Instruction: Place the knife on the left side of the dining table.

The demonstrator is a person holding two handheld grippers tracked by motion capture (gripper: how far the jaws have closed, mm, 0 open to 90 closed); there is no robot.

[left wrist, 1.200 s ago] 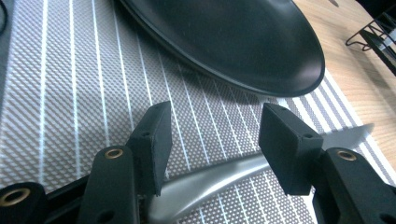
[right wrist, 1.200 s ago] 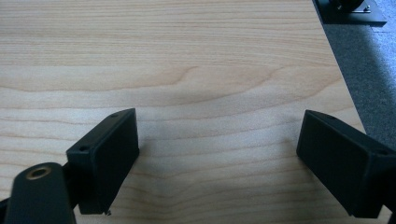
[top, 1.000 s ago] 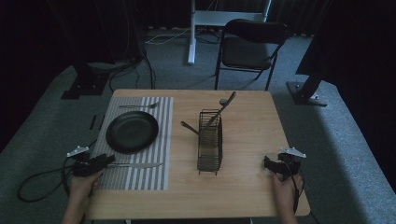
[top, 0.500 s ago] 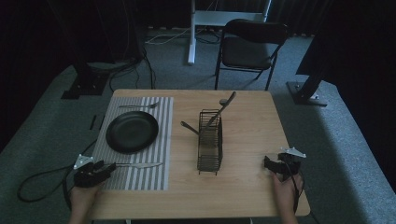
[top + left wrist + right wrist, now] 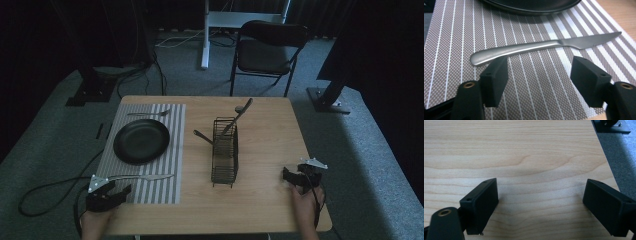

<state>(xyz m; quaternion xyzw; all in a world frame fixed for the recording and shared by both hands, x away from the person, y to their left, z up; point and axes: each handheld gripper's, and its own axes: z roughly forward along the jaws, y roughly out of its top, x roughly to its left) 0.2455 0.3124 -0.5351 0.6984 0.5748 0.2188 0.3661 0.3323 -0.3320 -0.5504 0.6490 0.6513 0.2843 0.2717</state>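
While its jaws stand wide apart and grip nothing, the left gripper (image 5: 537,81) sits low over the striped placemat (image 5: 529,82) at the near left of the table (image 5: 270,150), with a steel knife (image 5: 541,46) lying flat just beyond its jaw tips, handle toward the left jaw and blade running off to the right. That knife looks like the thing in hand: it should be stiff, fairly light and smooth enough to slip, and it lies so flat on the woven mat that the rounded handle, the thickest part, seems the best place to pinch across. Past the knife rests a black plate (image 5: 141,141), and a second piece of cutlery (image 5: 149,114) lies at the far edge of the mat. A wire basket (image 5: 224,156) stands mid-table with utensils (image 5: 240,114) leaning out of it. Well apart, at the near right corner, the right gripper (image 5: 541,205) is also wide open and empty over bare wood.
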